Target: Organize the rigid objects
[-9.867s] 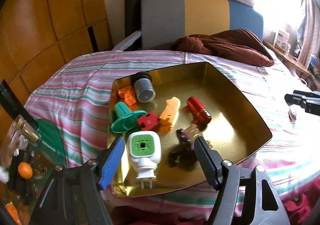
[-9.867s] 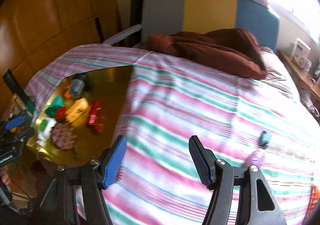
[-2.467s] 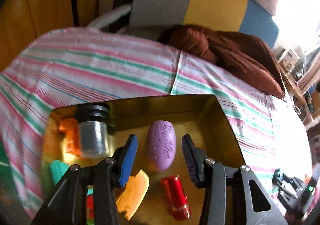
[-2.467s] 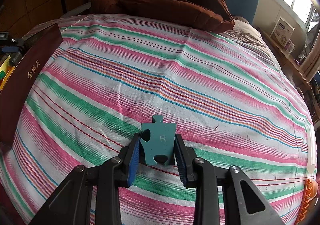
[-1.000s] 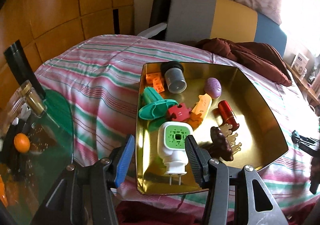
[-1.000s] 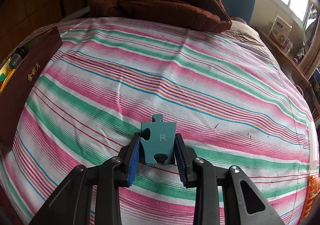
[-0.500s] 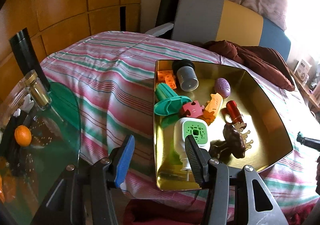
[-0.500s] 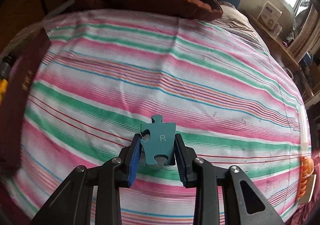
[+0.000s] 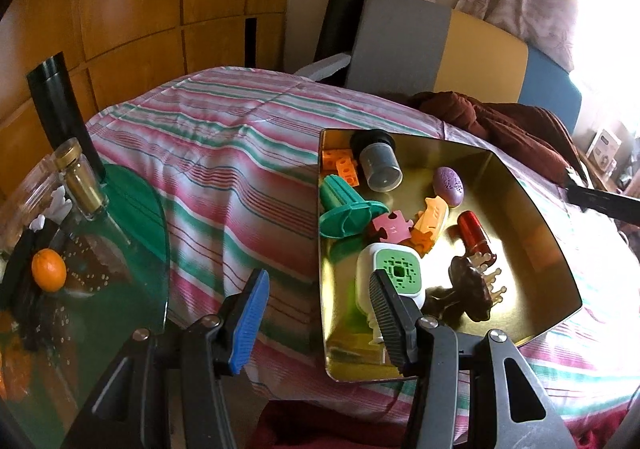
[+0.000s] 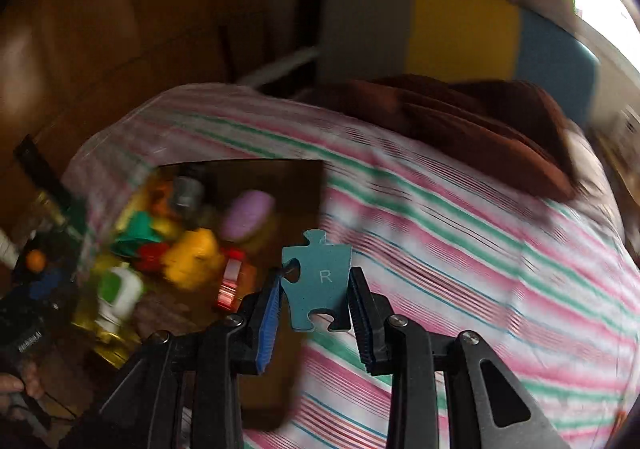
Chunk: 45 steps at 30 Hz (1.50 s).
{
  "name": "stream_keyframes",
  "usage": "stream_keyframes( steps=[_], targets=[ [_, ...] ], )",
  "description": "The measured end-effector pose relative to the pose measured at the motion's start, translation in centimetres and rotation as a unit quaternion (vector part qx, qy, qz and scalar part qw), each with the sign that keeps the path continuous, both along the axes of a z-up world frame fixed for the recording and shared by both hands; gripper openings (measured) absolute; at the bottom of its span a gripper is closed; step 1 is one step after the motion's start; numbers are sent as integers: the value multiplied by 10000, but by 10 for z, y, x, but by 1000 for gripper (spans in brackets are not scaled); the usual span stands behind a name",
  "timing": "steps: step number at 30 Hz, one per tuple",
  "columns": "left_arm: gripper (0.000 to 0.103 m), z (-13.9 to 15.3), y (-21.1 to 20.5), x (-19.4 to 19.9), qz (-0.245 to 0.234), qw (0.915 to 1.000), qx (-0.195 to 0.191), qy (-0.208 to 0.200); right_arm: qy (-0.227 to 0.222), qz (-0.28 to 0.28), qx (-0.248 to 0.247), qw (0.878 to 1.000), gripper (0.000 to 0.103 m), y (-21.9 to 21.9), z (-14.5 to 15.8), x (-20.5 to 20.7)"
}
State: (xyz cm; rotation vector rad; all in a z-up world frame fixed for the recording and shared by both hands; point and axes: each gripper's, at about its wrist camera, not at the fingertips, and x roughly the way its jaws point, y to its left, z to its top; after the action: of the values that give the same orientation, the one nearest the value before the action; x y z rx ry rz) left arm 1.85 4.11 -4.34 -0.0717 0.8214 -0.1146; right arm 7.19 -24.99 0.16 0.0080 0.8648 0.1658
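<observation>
One teal puzzle piece (image 10: 320,281), clamped in the right hand-held gripper (image 10: 314,305), has left the bed and now hangs by the gold tray (image 9: 532,209), ready to drop in; left hand-held gripper (image 9: 316,313) hovers open, empty.

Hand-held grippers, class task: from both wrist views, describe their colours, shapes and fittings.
Each hand-held gripper, left and right, looks alike: black angular frames with cut-out openings and round silver bolts at the pivots. Each has two flat, ribbed pads, the left one bright blue, the right one dark. No cables or sleeves show.
</observation>
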Motion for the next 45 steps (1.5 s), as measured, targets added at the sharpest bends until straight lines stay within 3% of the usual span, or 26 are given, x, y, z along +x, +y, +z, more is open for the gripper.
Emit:
stream_keyframes(
  steps=[11,19,27,34,45],
  targets=[
    [53,-9,15,6,147,9997,-155,152,1023,79,-111,9947,32,46,-47,80],
    [53,-15,15,8,145,9995,-163,236,1687,-58,-49,9856,32,49,-93,97],
    [53,-14,11,7,125,9997,-90,209,1549,-49,101,9879,32,43,-96,88],
    [53,-10,8,5,124,9998,-10,146,1397,-71,239,9899,39,44,-91,79],
    [53,2,-1,0,55,9999,88,-8,785,-206,-74,9967,42,48,-67,42]
  ],
)
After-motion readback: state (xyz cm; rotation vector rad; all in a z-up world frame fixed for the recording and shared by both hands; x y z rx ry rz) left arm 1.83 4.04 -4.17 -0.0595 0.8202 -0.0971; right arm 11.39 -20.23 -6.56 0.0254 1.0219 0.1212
